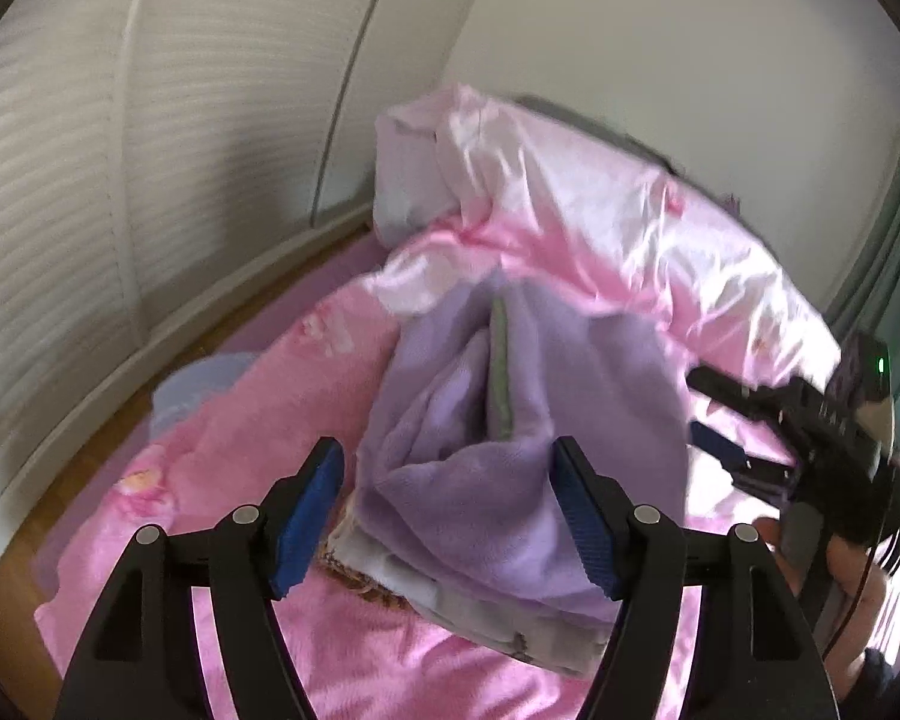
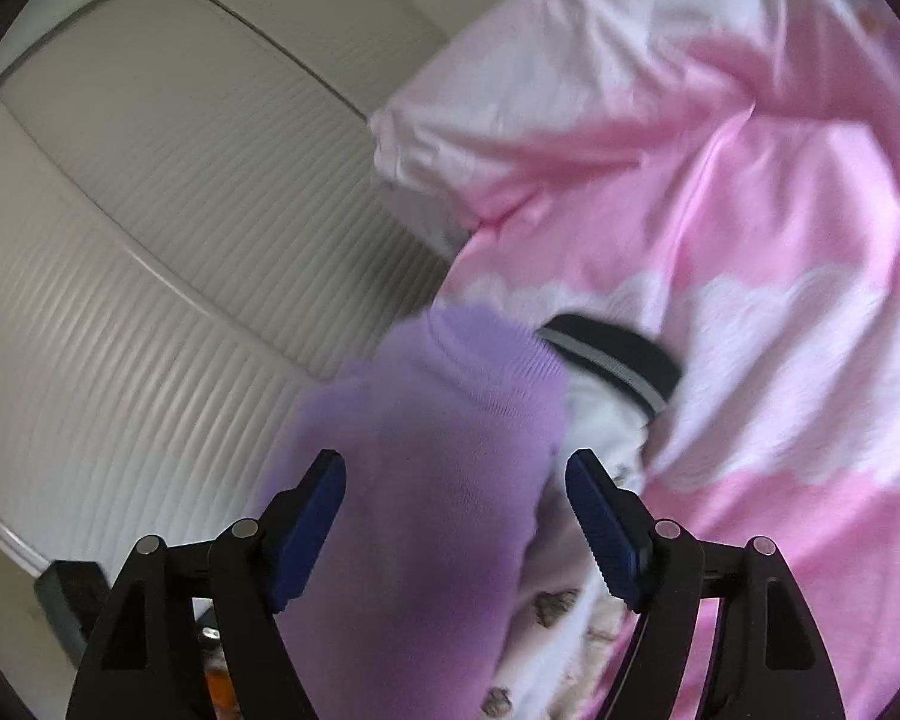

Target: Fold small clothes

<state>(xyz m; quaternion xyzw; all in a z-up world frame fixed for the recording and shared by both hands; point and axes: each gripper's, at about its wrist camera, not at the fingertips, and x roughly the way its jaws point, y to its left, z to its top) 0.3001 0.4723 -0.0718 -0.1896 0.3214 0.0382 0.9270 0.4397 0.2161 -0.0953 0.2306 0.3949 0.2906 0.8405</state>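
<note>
Soft lilac fleece garment (image 1: 510, 420) bunched atop white printed garment (image 1: 480, 606) on pink satin bed cover (image 1: 258, 420). Left gripper (image 1: 450, 516), right gripper (image 2: 456, 522): fingers wide, empty. Risk: pinching both layers (fleece overlaps white piece).

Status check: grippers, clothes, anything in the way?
Left gripper open, right gripper open, both empty. Purple garment bunched on white garment, atop pink bedding. No obstruction seen.
</note>
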